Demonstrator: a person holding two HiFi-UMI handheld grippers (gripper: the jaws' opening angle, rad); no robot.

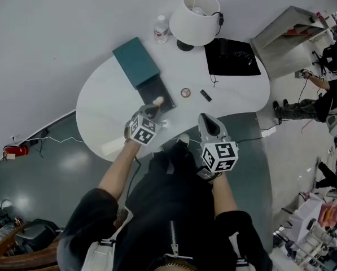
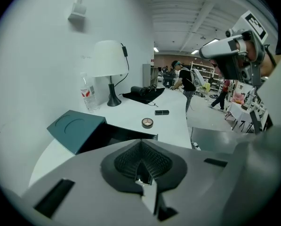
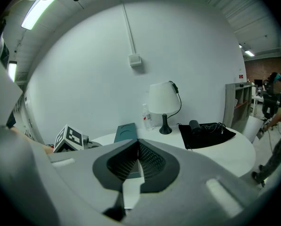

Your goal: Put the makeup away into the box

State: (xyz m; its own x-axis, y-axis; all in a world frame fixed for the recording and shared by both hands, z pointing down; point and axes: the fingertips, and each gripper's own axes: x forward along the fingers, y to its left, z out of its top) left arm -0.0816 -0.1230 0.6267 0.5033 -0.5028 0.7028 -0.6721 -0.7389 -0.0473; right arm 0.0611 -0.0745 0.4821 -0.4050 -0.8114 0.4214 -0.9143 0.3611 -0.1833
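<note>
Poised above the white oval table (image 1: 100,103) with left gripper (image 1: 153,110) and right gripper (image 1: 208,119) alike pressed shut, pinching nothing. Out on the tabletop, right of the open teal rectangular box (image 1: 135,62): a small round compact (image 1: 185,92) and a short black tube (image 1: 205,95), lying far-left to near-right. Nearer the right gripper, just beyond its jaws.

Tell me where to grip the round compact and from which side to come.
Probably grip the compact across its round rim, coming straight down from above. It lies flat on the table, a low disc, so only its edge offers the jaws hold. The box and black tube sit apart from it, leaving room.
</note>
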